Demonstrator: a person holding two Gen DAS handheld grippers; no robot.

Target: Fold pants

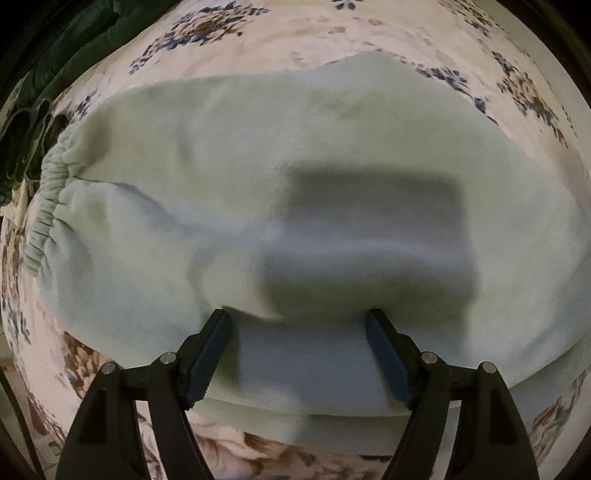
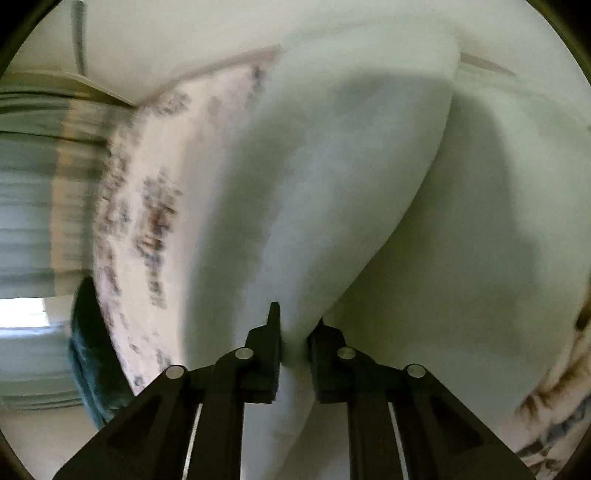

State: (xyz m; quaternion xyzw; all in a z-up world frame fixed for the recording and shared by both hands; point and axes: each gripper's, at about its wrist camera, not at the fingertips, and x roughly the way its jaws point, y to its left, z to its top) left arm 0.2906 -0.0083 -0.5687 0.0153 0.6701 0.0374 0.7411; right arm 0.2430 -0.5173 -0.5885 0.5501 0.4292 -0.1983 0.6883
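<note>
On floral bedsheet [image 1: 258, 33]: pale green pants [image 1: 229, 177], long axis left-right, elastic waistband [image 1: 48, 206] left. Left gripper [image 1: 299, 325] points straight down, spread above fabric. Right gripper [image 2: 295, 332], angled downward, pinches a fold.

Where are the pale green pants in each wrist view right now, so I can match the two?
Left wrist: pants fill the centre, elastic waistband at left edge.
Right wrist: pants fill centre and right, a fold pinched in the right gripper.
Shared landmark: floral bedsheet.
</note>
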